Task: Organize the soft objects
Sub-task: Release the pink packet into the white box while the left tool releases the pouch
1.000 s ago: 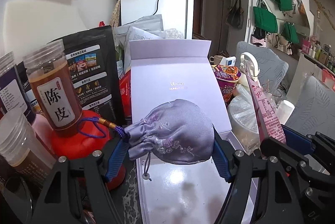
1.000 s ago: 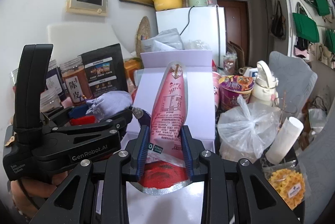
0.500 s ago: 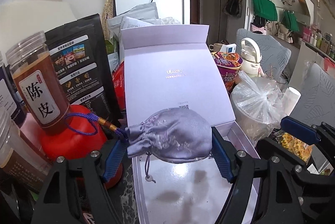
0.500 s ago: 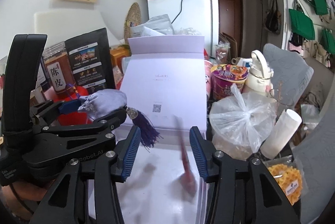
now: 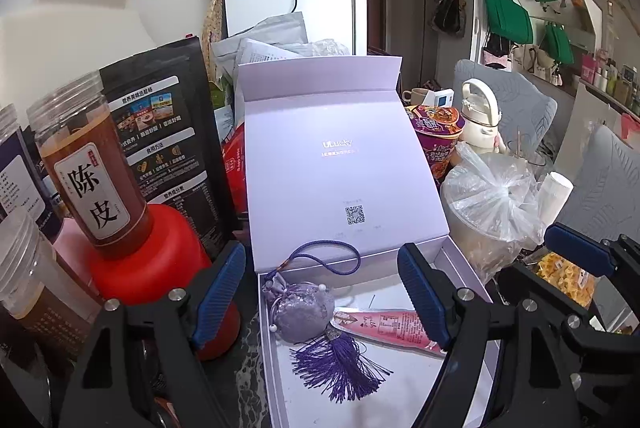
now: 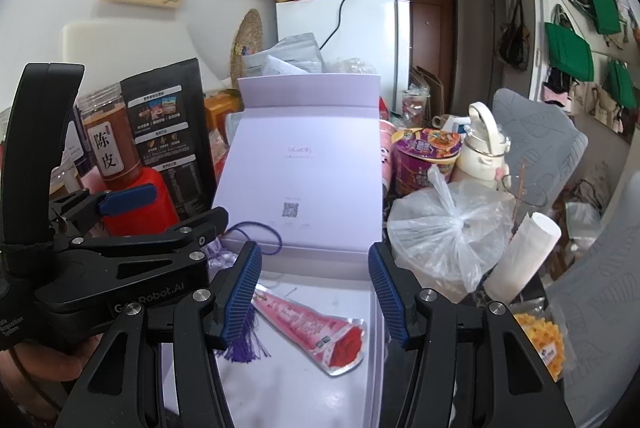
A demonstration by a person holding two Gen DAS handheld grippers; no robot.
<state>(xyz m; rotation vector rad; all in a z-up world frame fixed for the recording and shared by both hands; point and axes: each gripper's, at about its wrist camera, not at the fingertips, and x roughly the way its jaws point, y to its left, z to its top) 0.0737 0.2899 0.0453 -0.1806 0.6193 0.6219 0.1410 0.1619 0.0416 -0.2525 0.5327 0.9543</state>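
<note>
- Your left gripper (image 5: 322,292) stands wide, jaws spread and nothing pressed between the blue pads (image 5: 219,288). The figures for it rose over the last second but barely in the last half, so I say only that it is apart now.
- Your right gripper (image 6: 314,292) has just been opening; its pads touch nothing, and the pink sachet (image 6: 316,328) lies free below them.
- The lavender pouch (image 5: 302,310) rests on the floor of the open gift box (image 5: 460,256), at about 9 o'clock within the tray, near its left wall.
- Its purple tassel (image 5: 340,368) fans out toward 6 o'clock; the blue cord (image 5: 332,256) loops toward 12 o'clock against the raised lid.
- The pink sachet lies flat at 3 o'clock of the pouch, its narrow tip touching the pouch's tassel cap.
- At 9 o'clock of the box stands an amber jar (image 5: 88,172) on a red container (image 5: 160,256); at 3 o'clock sits a knotted plastic bag (image 5: 492,200).
</note>
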